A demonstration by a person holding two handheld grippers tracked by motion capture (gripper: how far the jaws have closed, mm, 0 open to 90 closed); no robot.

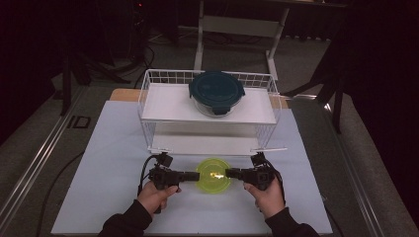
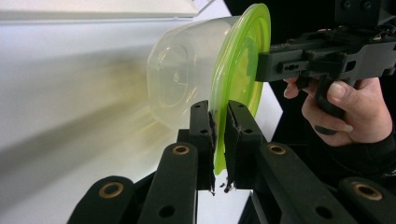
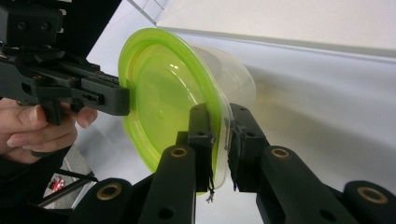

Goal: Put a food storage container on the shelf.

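Both hands are in now, one from each side, and the container with the green lid (image 1: 213,175) sits between them on the table (image 1: 108,148), just in front of the wire rack (image 1: 148,106). The left hand-held gripper (image 1: 193,175) has its jaws pinched on the lid's rim at the near-left edge; from the left gripper view the green lip (image 2: 219,140) is squeezed tight between the two black pads. The right hand-held gripper (image 1: 230,173) does the same on the opposite edge, jaws clamped over the rim where lid meets the clear tub (image 3: 233,88).

A grip on both sides makes sense here: the lid is soft and floppy-looking, and a single pinch would likely tip the tub or peel one edge up. Two opposite holds keep it level.

Up on the rack's top shelf (image 1: 168,106) there's already a dark teal-lidded glass container (image 1: 216,93), sitting toward the middle-right. The lower shelf (image 1: 197,144) is bare, and the open space left of the teal one is free too. My guess is this green one is bound for the rack as well. Whether the tub is off the table at this instant, I can't tell from here.
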